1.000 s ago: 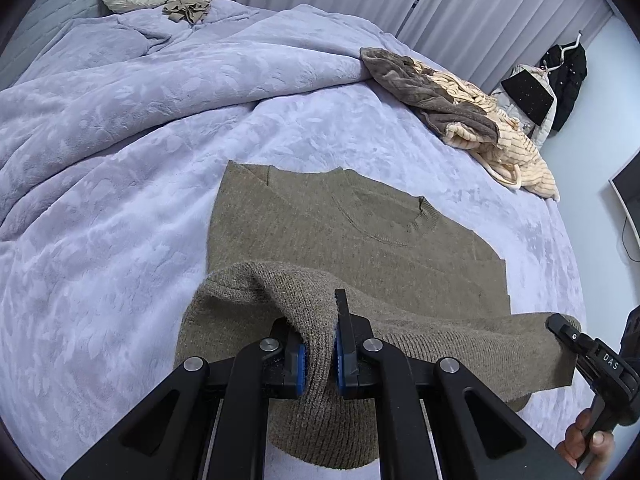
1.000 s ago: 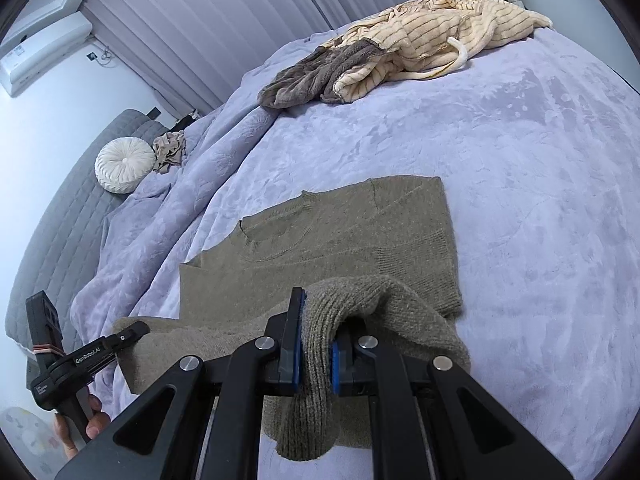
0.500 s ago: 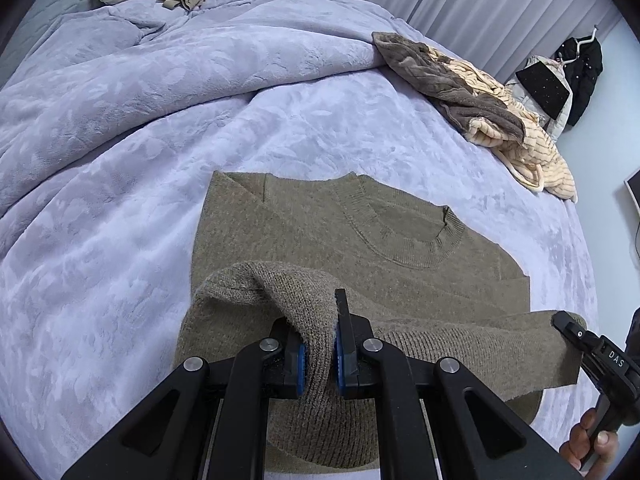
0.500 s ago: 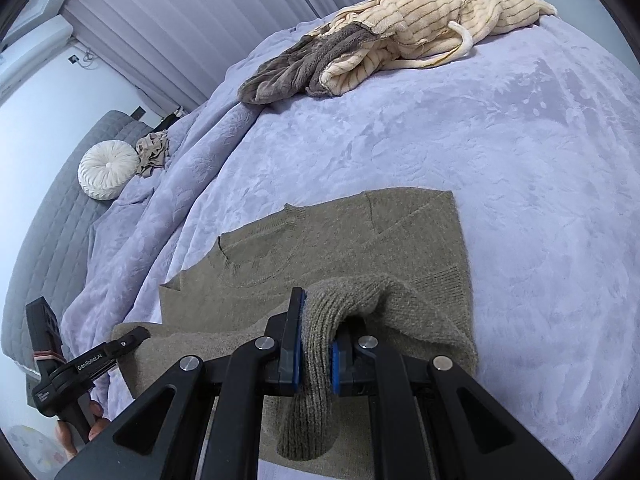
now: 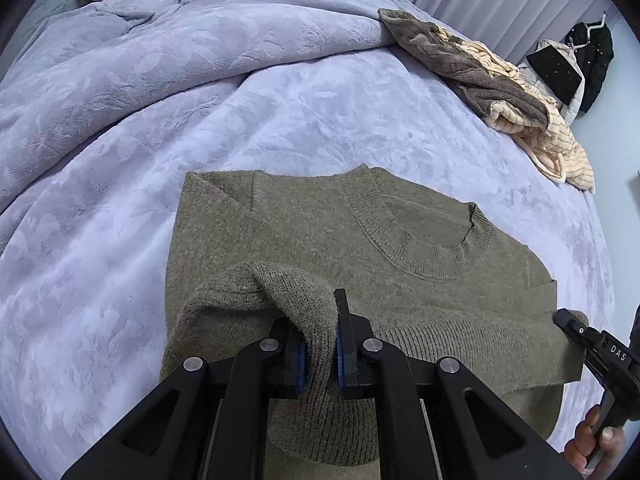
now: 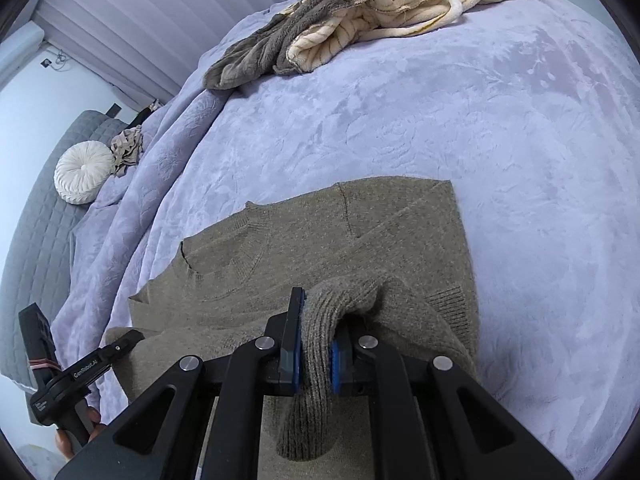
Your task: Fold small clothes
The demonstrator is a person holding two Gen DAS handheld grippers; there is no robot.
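One olive-brown knitted sweater [image 5: 320, 240] is laid on the lavender bedspread [image 5: 120, 240] of a bed, its ribbed round neckline turned away from the cameras and its lower part lifted over the chest. Two grippers are seen. The left gripper [image 5: 320, 354] is closed on a bunched fold of the sweater's ribbed hem, the knit being squeezed between two blue pads [image 5: 302, 364]. The right gripper [image 6: 314, 360] is likewise clamped on a fold of the same hem, with wool pinched between its jaws and a loose end hanging below them. In the left wrist view the right gripper is also visible at the far right edge, held by a hand [image 5: 596, 440]; in the right wrist view the left gripper is visible at the lower left, with fingers wrapped round its handle. The hem is stretched between the two grippers, above the sweater's body.

Beyond the sweater, one heap of two garments is seen at the bed's far edge: a grey-brown fleece piece [image 6: 260, 52] over a cream striped one [image 6: 400, 4]. One round white cushion [image 6: 82, 172] and one small crumpled beige cloth [image 6: 128, 148] are found just beside each other at the headboard. Pleated curtains [image 6: 140, 20] are hung behind.
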